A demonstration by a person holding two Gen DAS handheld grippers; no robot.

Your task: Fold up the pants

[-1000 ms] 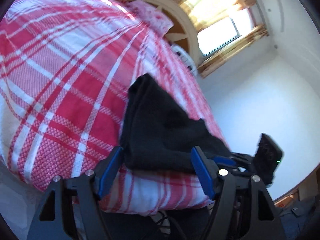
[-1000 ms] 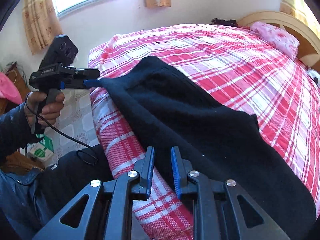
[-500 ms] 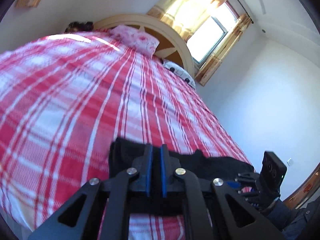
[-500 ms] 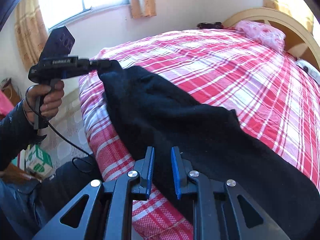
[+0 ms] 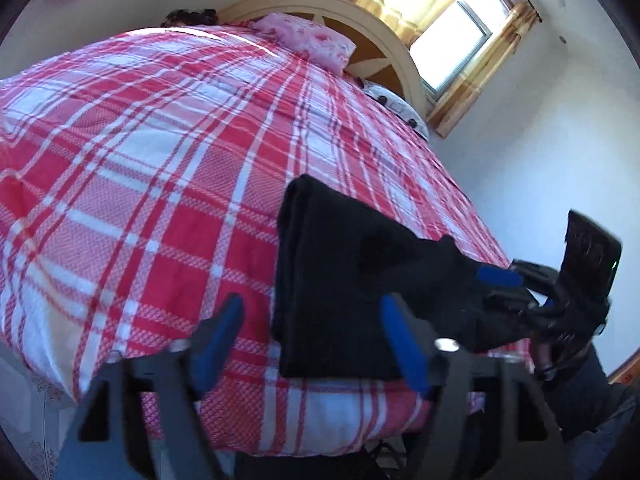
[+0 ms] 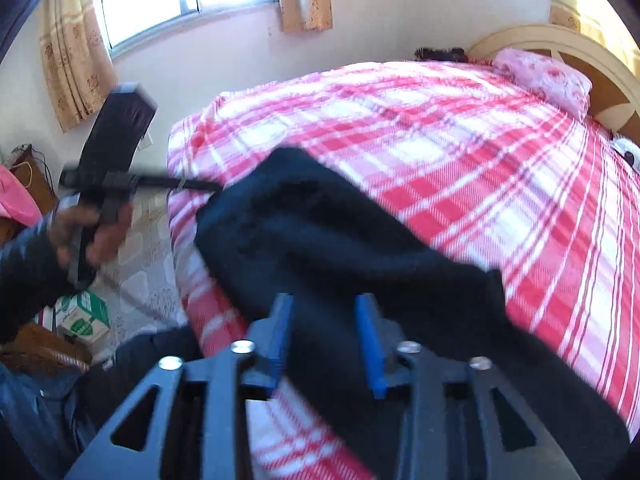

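On red-plaid bed (image 5: 140, 200): black pants (image 5: 332, 280) folded, lying flat; both hand-held grippers just released, jaws apart.

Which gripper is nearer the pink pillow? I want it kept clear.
Neither clearly: both the left gripper and the right gripper sit at the bed's near edge by the black pants, far from the pink pillow.

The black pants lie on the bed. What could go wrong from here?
The left gripper and right gripper have just been opening; the pants show between the jaws, unpressed.
1. A finger could snag the cloth and undo the fold.
2. The pants lie along the bed's edge and might slide off.
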